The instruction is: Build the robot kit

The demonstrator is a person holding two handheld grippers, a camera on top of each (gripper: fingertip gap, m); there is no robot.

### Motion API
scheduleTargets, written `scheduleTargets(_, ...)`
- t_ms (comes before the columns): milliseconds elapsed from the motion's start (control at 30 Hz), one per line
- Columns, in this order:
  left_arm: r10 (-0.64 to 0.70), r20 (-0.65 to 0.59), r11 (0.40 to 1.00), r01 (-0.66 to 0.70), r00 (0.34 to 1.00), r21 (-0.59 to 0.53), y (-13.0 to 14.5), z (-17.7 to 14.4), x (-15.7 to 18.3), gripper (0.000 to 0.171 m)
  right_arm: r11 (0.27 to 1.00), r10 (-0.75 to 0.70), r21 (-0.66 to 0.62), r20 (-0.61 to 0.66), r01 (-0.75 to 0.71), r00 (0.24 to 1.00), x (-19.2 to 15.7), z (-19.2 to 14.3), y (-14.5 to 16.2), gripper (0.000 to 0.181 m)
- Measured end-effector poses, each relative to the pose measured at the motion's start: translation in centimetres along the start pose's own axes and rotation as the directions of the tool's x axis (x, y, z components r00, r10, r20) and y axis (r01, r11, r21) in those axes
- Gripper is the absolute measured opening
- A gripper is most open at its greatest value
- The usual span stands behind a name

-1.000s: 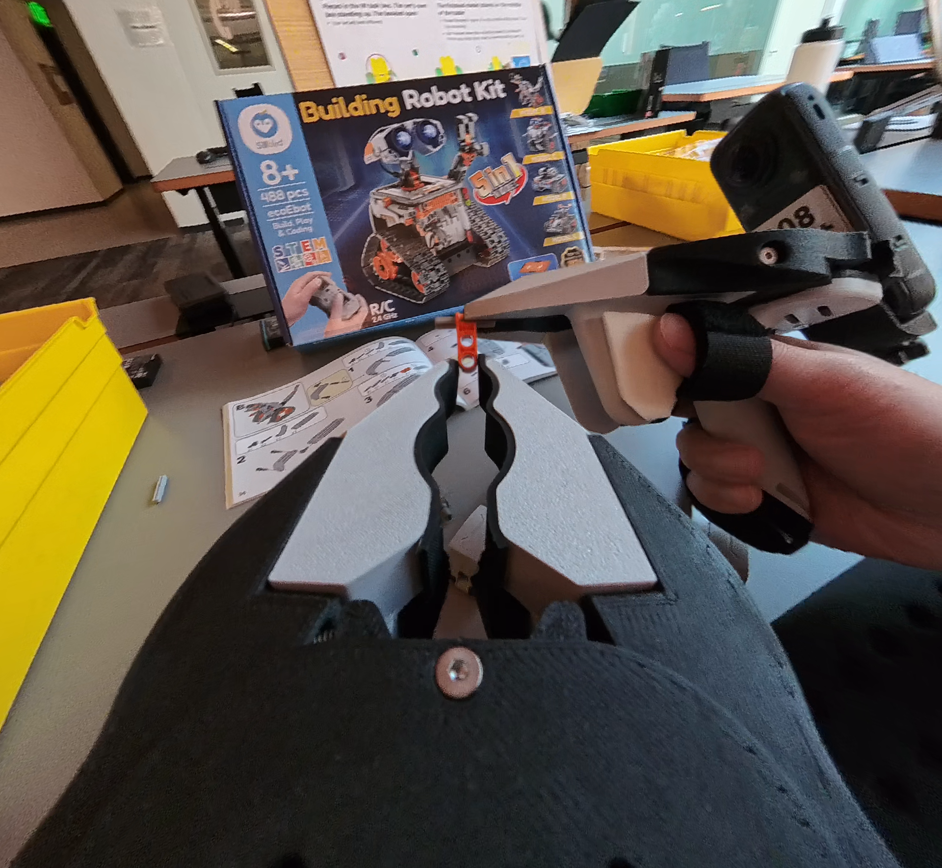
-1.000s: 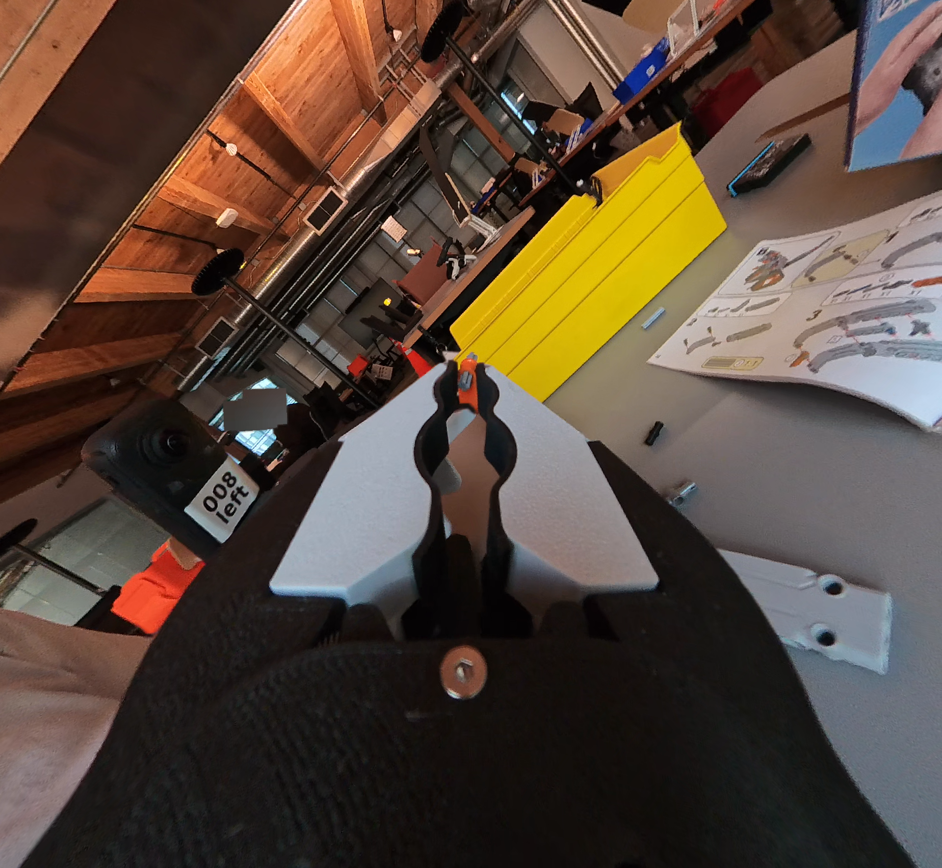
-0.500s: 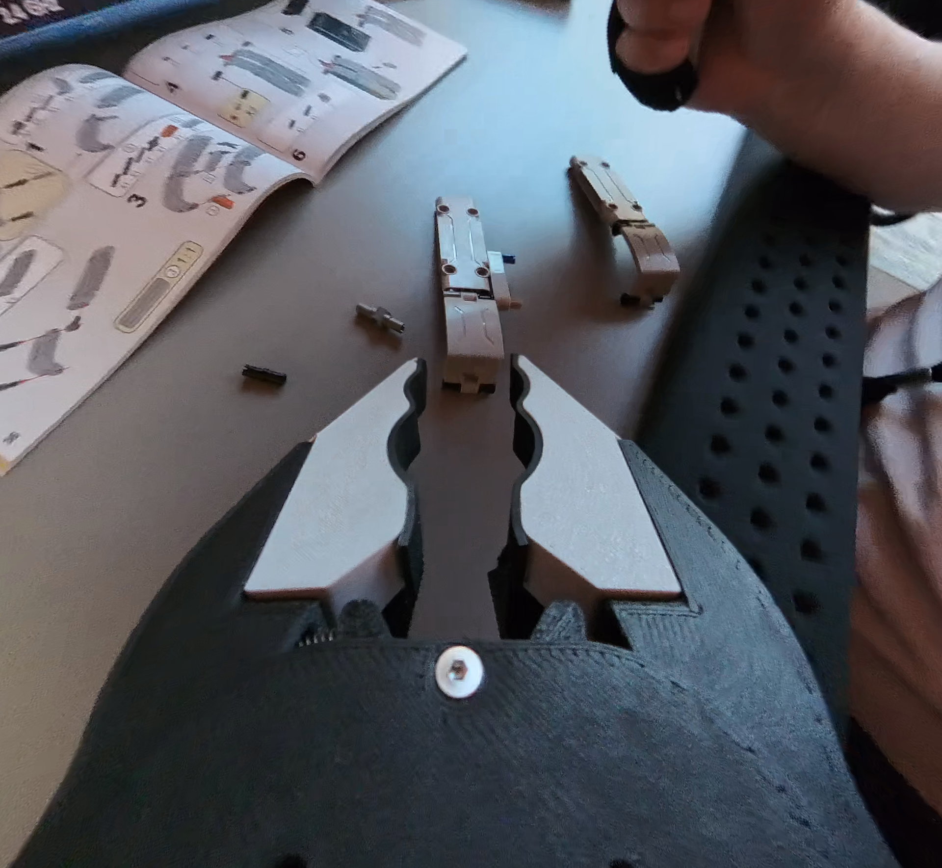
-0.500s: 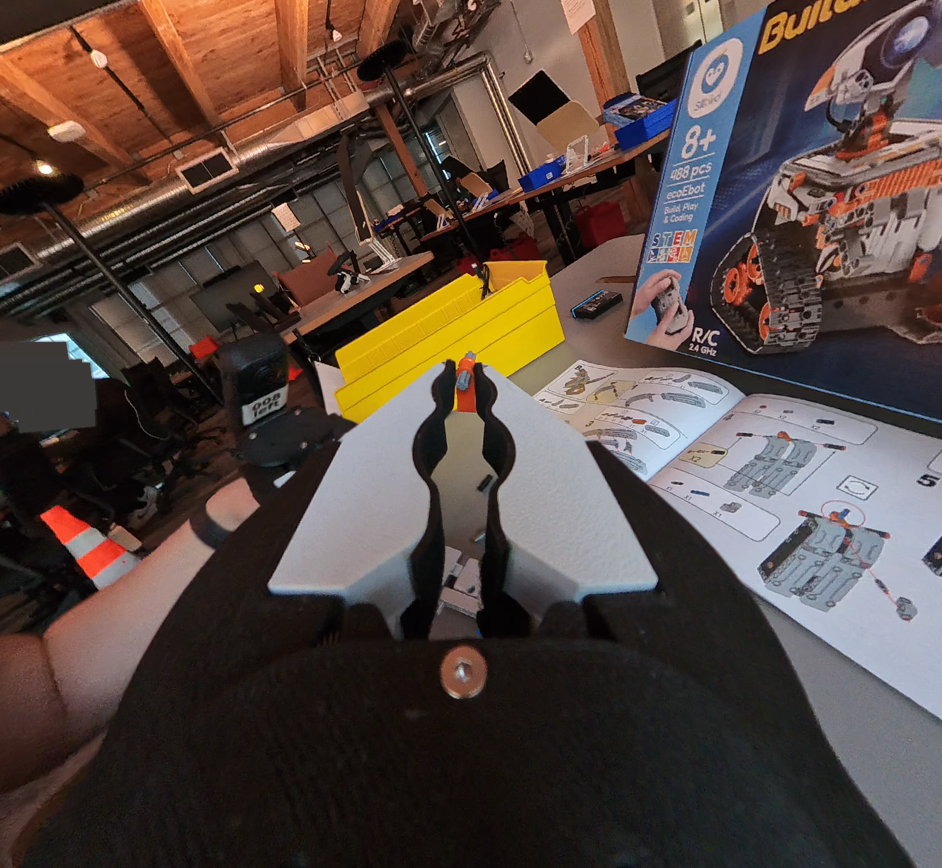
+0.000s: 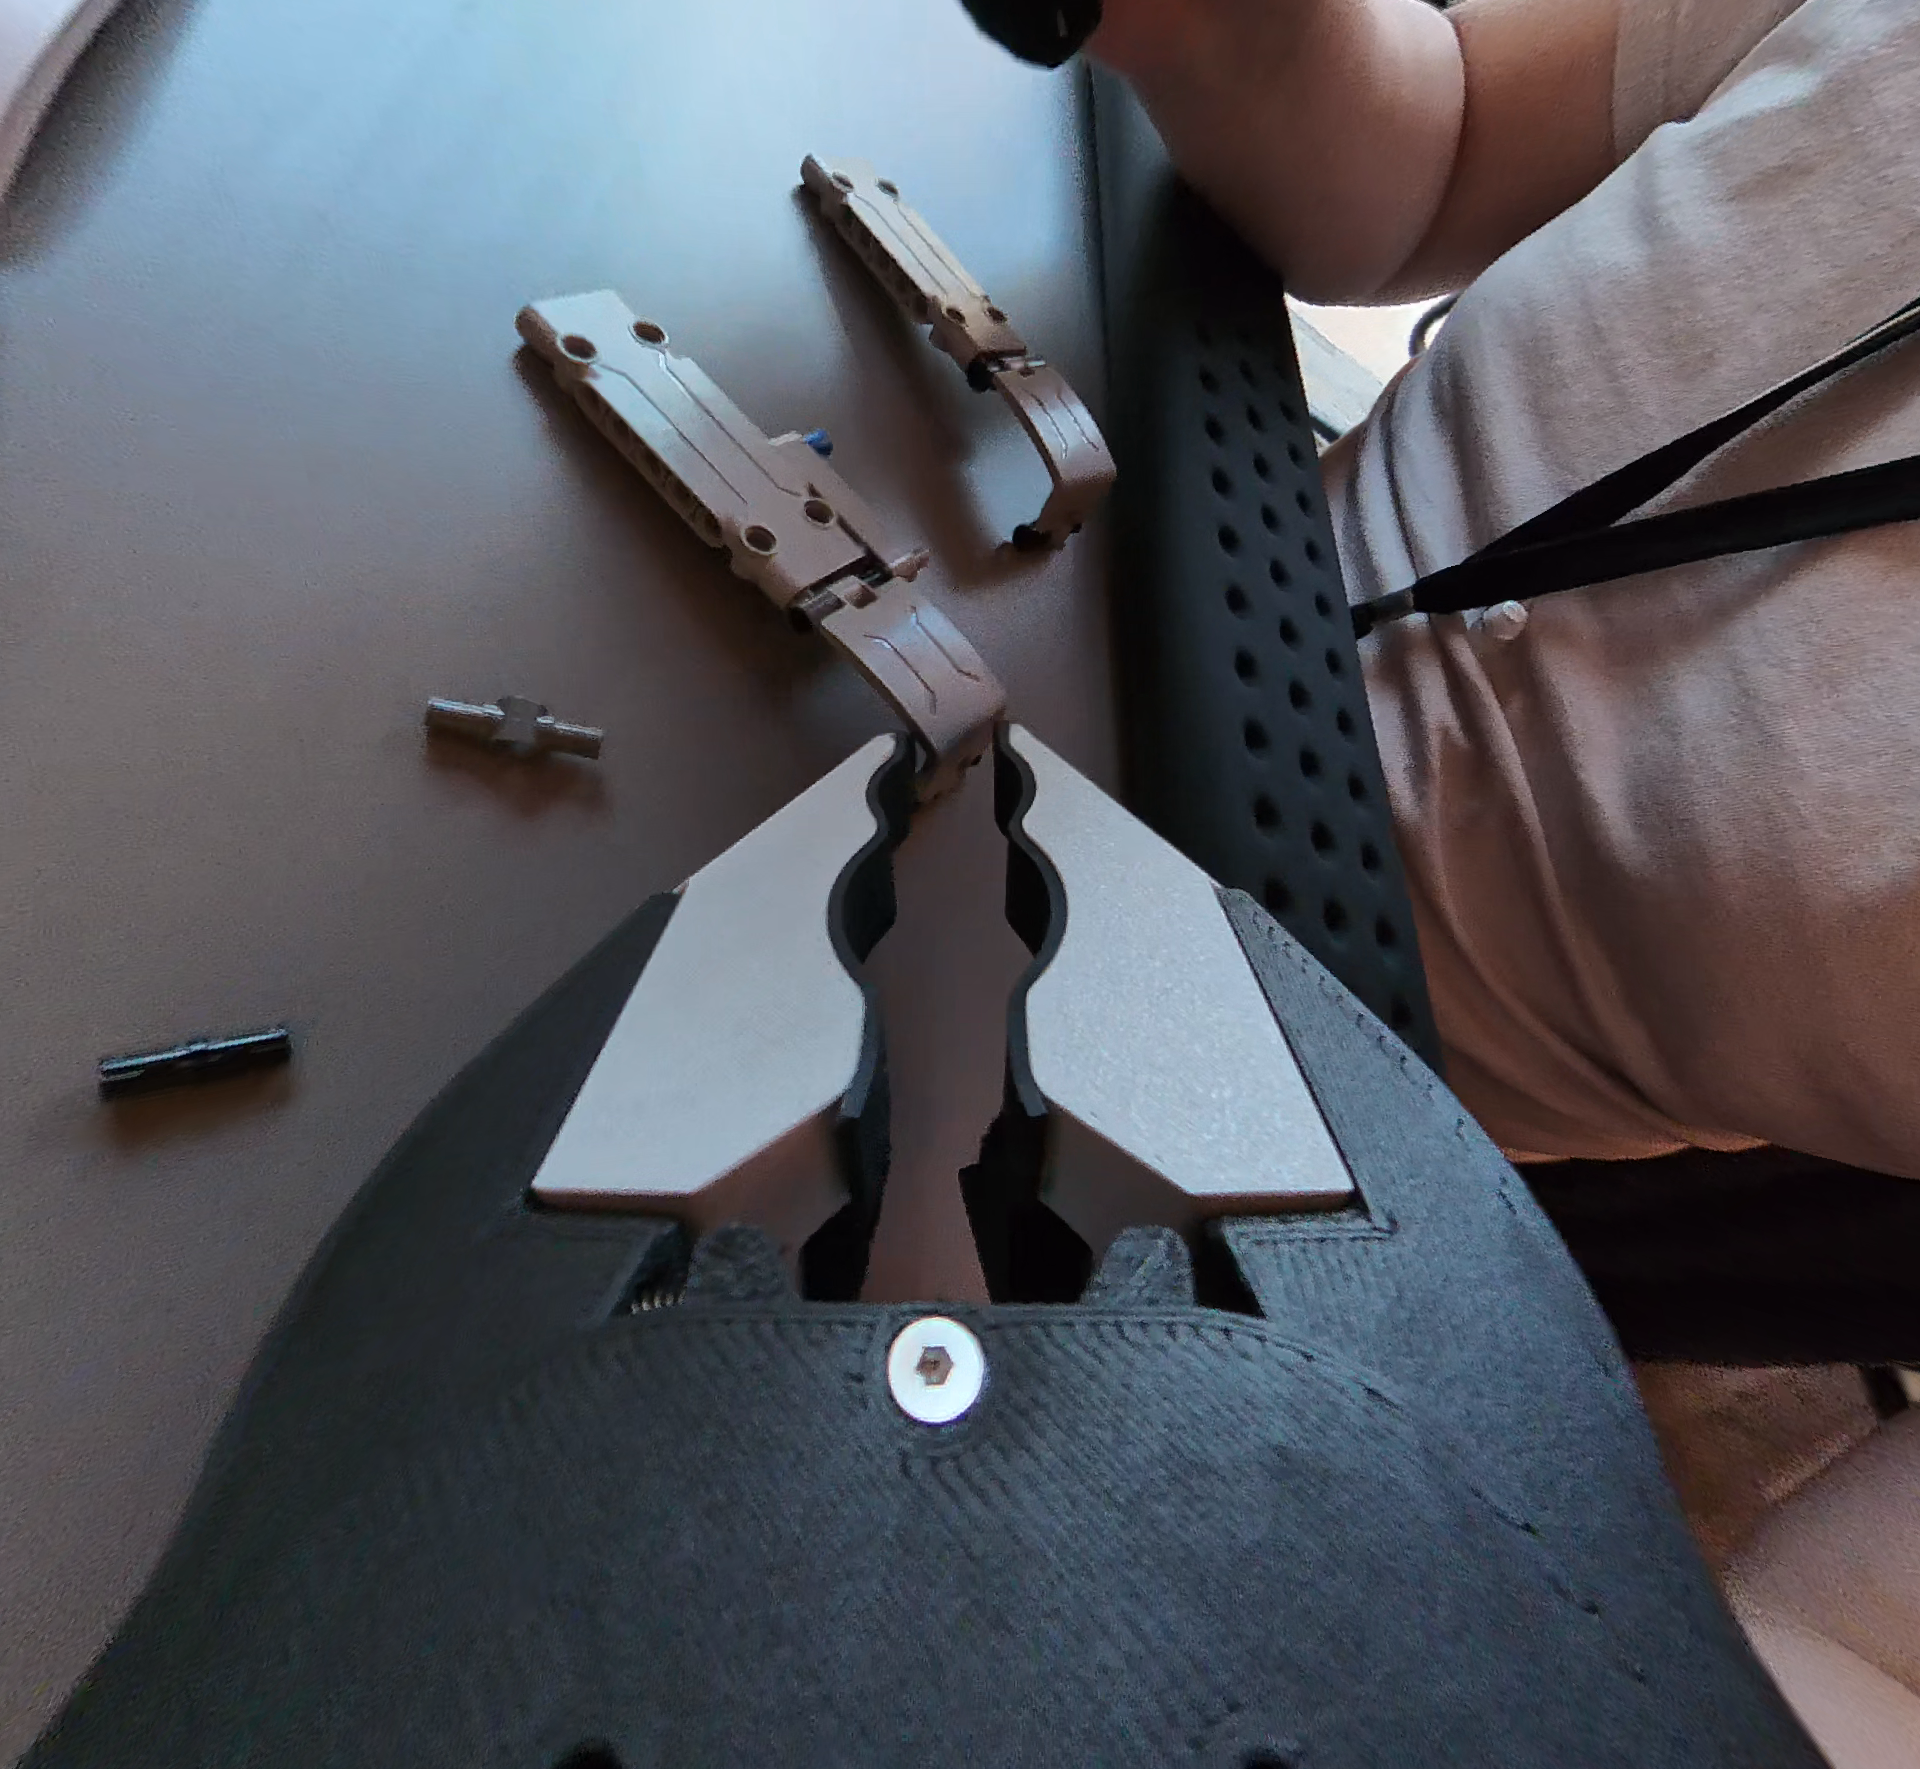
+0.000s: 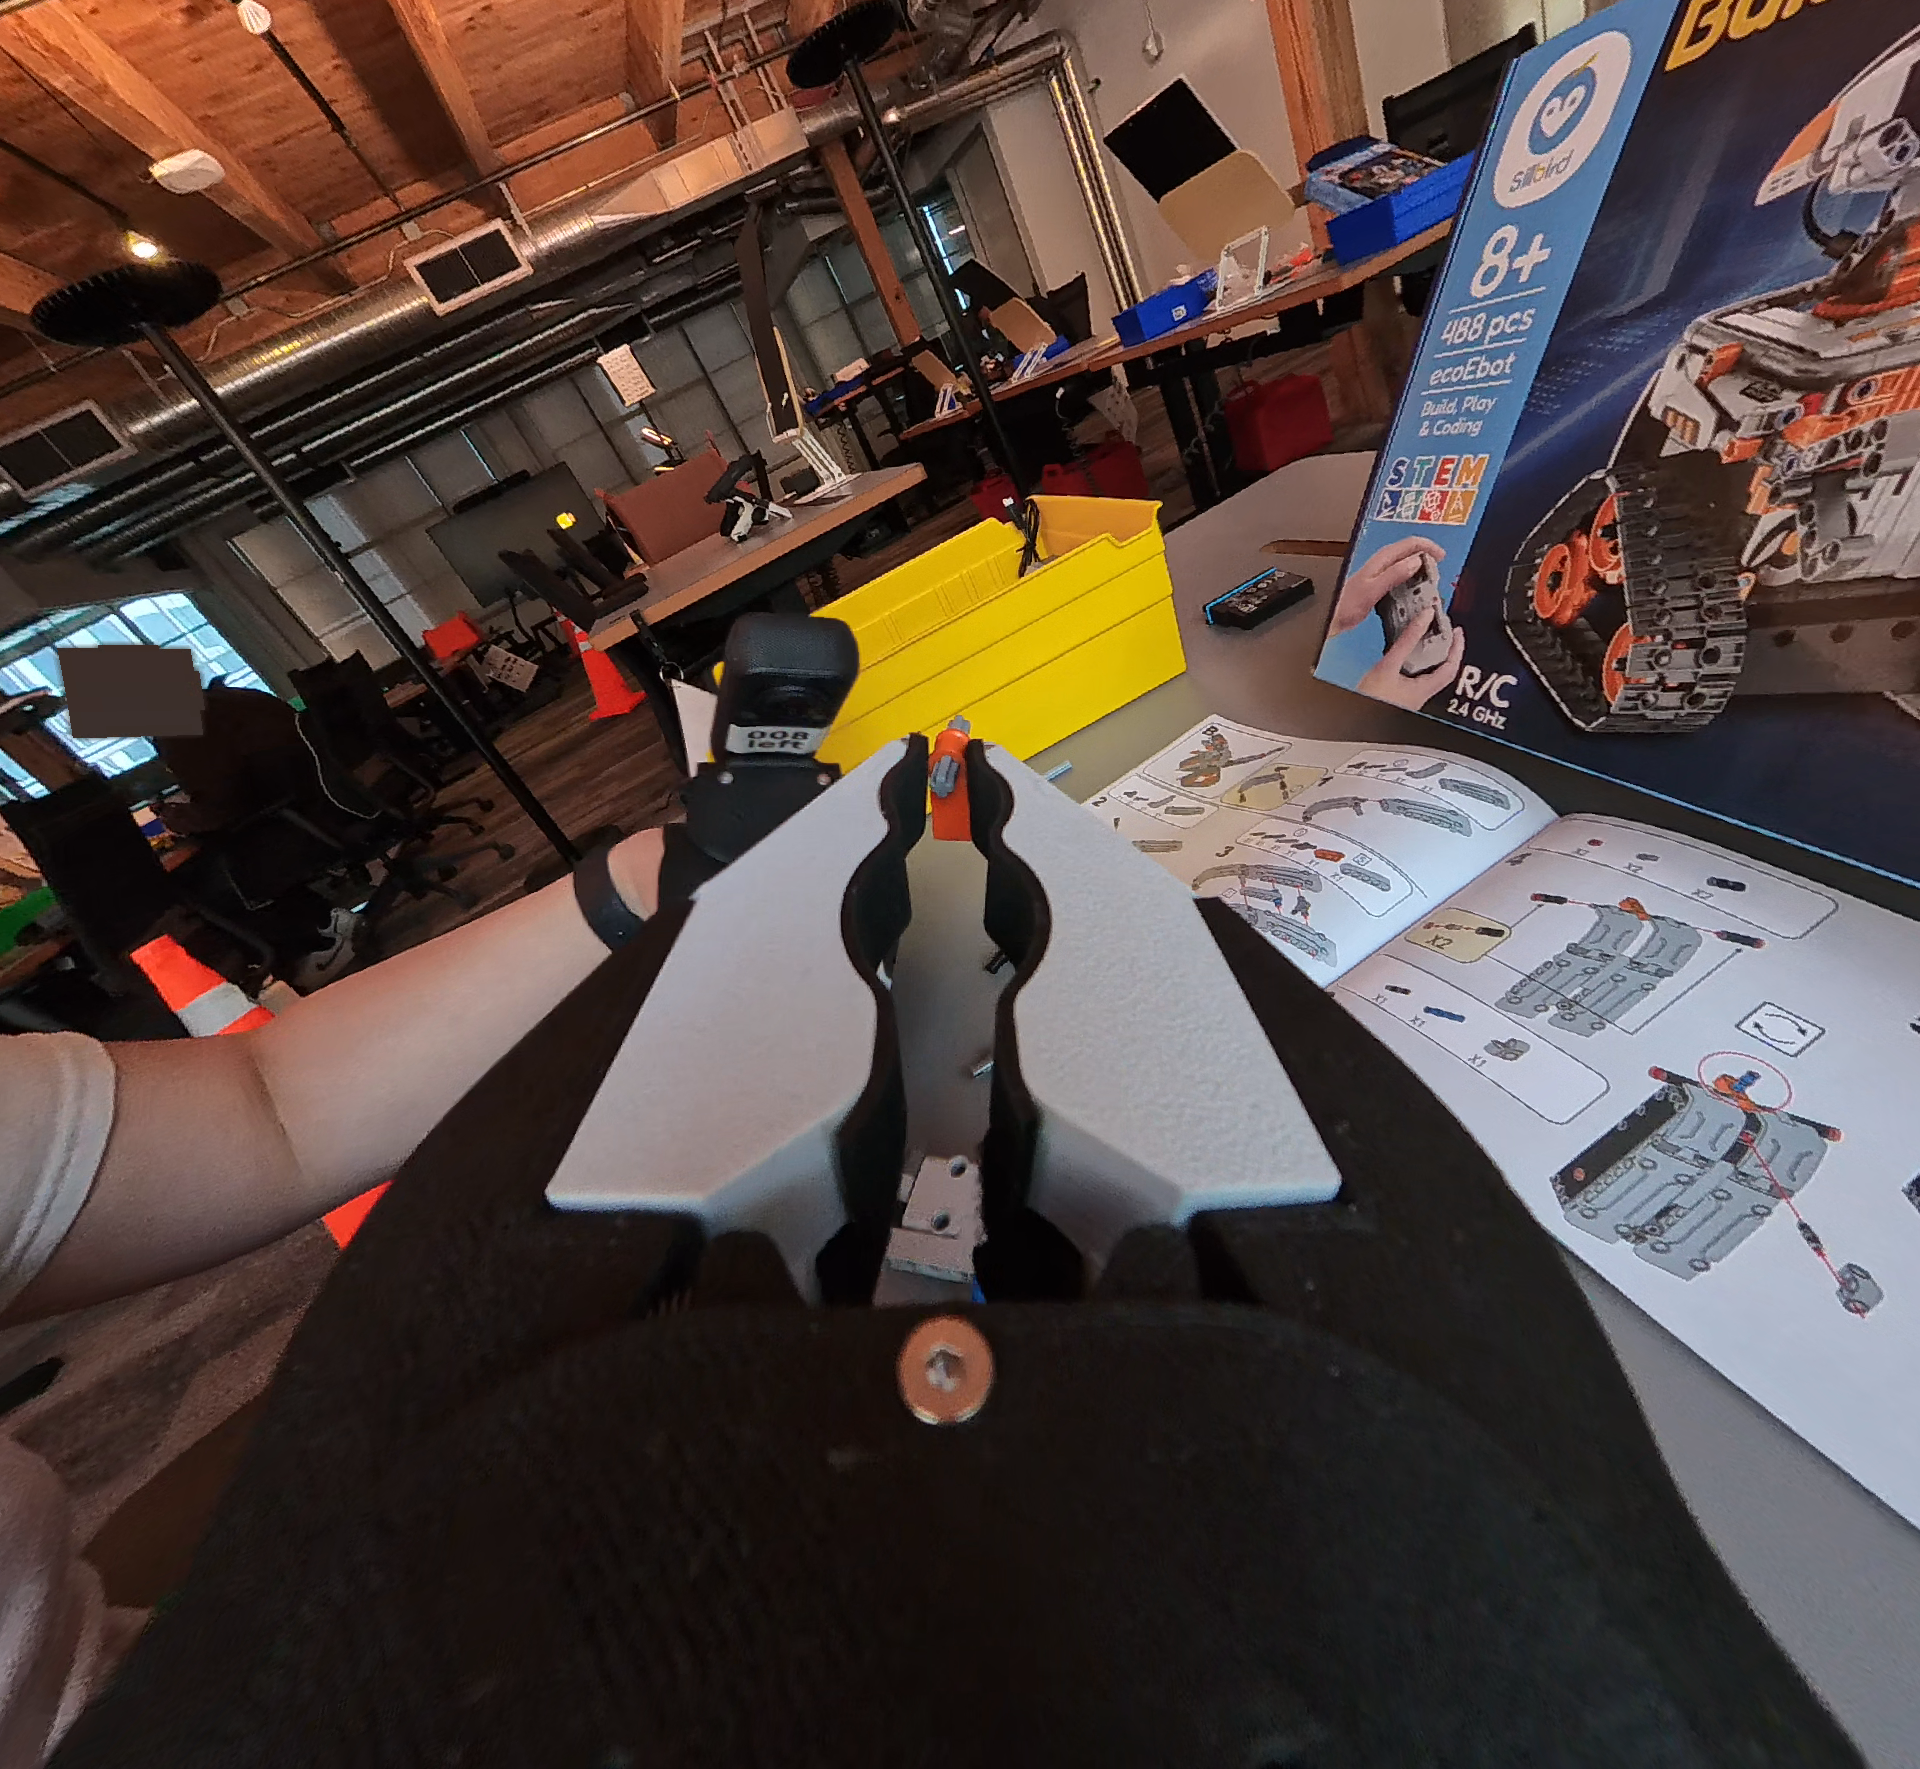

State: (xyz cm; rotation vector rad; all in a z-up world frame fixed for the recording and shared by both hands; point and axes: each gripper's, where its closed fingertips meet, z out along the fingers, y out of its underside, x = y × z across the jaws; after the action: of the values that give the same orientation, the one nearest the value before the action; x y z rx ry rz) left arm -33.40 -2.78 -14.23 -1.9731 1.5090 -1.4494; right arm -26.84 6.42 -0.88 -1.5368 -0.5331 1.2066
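Note:
My left gripper (image 5: 951, 743) is open, low over the dark table (image 5: 416, 265). Its tips straddle the curved end of a long grey beam assembly (image 5: 727, 462); the left fingertip (image 5: 896, 758) touches it. A second, similar grey assembly (image 5: 956, 306) lies beyond it. My right gripper (image 6: 945, 763) is shut on a small orange piece (image 6: 948, 800) with a grey pin in it, held in the air above the table. The left gripper's camera housing (image 6: 779, 691) shows to its left in the right wrist view.
A grey axle pin (image 5: 512, 727) and a black pin (image 5: 192, 1059) lie left of my left gripper. A black perforated chair part (image 5: 1247, 576) borders the table on the right. An open instruction booklet (image 6: 1558, 971), a kit box (image 6: 1662, 431) and a yellow bin (image 6: 997, 618) stand farther off. The grippers' ends are close to 15 cm from one another.
My left gripper let go of the orange piece, opened, and dropped to the table, closing in on the grey assembly's curved end. My right gripper kept the orange piece and turned towards the box.

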Motion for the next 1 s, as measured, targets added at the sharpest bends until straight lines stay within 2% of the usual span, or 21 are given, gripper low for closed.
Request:
scheduleTargets(200, -0.009, -0.069, 0.997, 0.004, 0.998, -0.075, 0.4, 1.1, 0.6, 0.012, 1.000, 0.011, -0.006, 0.000, -0.011, 1.000, 0.4, -0.2, -0.1, 0.005)
scheduleTargets(433, 0.032, -0.047, 0.996, -0.036, 0.998, -0.078, 0.4, 1.5, 0.7, 0.005, 1.000, 0.012, -0.012, 0.001, -0.012, 1.000, 0.5, -0.3, -0.2, 0.005)
scheduleTargets(500, 0.021, -0.088, 1.000, -0.023, 0.996, -0.019, -0.5, 1.2, 1.4, 0.002, 1.000, 0.001, -0.016, -0.001, -0.001, 1.000, 0.6, -0.3, -0.3, 0.005)
scheduleTargets(567, 0.005, -0.125, 0.995, 0.008, 0.992, 0.099, -2.2, 0.5, 2.0, 0.001, 1.000, -0.011, -0.024, 0.000, 0.011, 1.000, 0.7, -0.4, -0.4, 0.005)
scheduleTargets(633, 0.023, -0.153, 0.978, 0.010, 0.988, 0.209, -3.7, -0.5, 2.8, 0.001, 1.000, -0.014, -0.028, 0.006, 0.014, 1.000, 0.6, -0.6, -0.6, 0.005)
scheduleTargets(700, 0.063, -0.150, 0.961, -0.020, 0.987, 0.274, -4.5, -1.3, 3.4, 0.000, 0.999, 0.001, -0.040, 0.041, 0.001, 0.999, 0.0, -0.8, -0.6, 0.005)
scheduleTargets(867, 0.144, -0.157, 0.891, -0.058, 0.977, 0.451, -5.8, -3.4, 5.1, 0.000, 0.993, -0.004, -0.119, 0.151, 0.022, 0.988, -2.7, -0.9, 0.8, 0.005)
scheduleTargets(1000, 0.134, -0.161, 0.856, -0.032, 0.978, 0.516, -5.5, -4.5, 5.6, 0.000, 0.981, 0.006, -0.186, 0.345, 0.062, 0.939, -6.6, -1.3, 2.8, 0.005)
